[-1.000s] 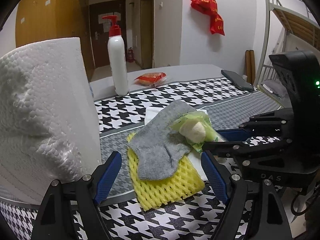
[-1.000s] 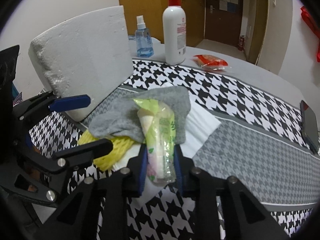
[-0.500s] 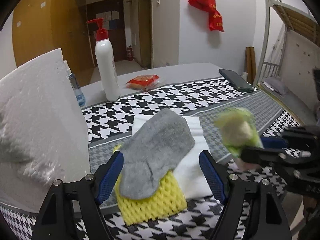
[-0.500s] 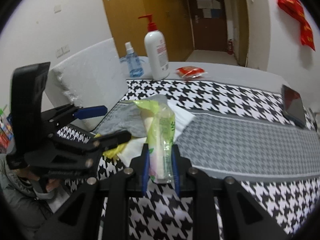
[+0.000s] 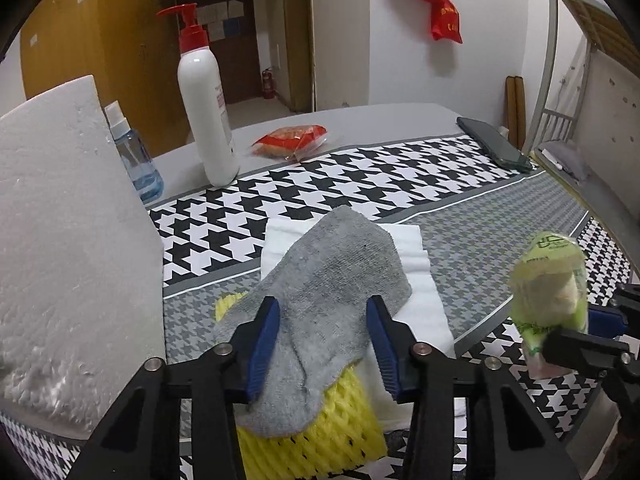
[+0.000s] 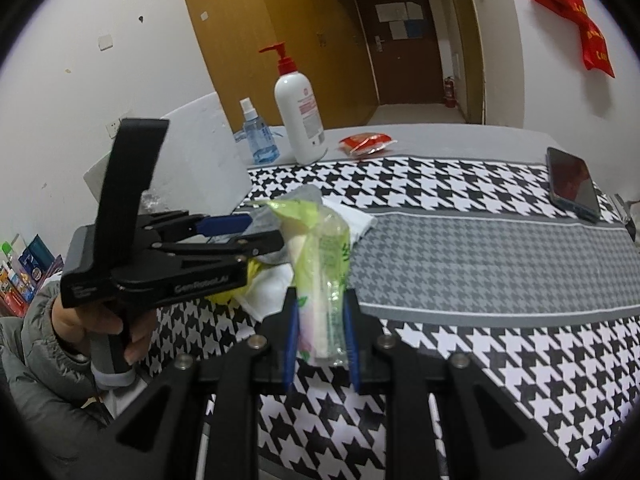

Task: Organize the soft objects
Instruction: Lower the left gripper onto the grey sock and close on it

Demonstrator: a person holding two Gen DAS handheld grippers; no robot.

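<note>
The grey sock (image 5: 320, 300) lies low centre, draped over yellow foam netting (image 5: 316, 432) and a white cloth (image 5: 416, 264). My left tongs (image 5: 322, 342) are closing, sock between; I should pinch only the knit. My right tongs (image 6: 320, 340) stay clamped on the green packet (image 6: 320, 264), which has left the pile for the right edge.

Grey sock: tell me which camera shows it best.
Left wrist view: the grey sock lies nearly whole atop the yellow foam net. The right wrist view shows only a sliver behind the left gripper.
</note>
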